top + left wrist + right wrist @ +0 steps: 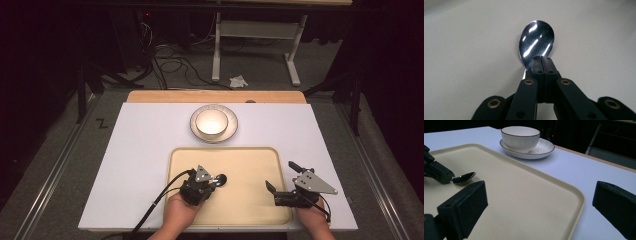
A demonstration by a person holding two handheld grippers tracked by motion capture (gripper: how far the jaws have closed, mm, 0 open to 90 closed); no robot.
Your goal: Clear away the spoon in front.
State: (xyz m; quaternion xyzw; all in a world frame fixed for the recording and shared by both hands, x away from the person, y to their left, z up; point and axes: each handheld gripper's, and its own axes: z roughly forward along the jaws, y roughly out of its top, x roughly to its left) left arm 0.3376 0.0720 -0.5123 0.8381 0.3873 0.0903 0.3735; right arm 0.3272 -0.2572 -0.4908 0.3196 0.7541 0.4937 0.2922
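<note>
Counting one spoon (537, 41) clamped in left hand-held gripper (214, 181), right hand-held gripper (281, 176) apart, one tray (250, 165), one bowl (211, 122)

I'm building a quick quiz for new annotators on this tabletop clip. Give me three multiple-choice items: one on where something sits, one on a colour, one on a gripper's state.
1. Where does the bowl sit?
A. on the tray
B. on the plate
C. on the floor

2. What colour is the tray?
A. cream
B. red
C. black

3. How is the left gripper?
A. wide open over the bowl
B. open beside the plate
C. shut on the spoon

Answers:
1 B: the right gripper view shows the bowl standing in the plate, beyond the tray.
2 A: its surface is pale cream in all views.
3 C: the left gripper view shows its jaws pressed together at the neck of the spoon.
</note>
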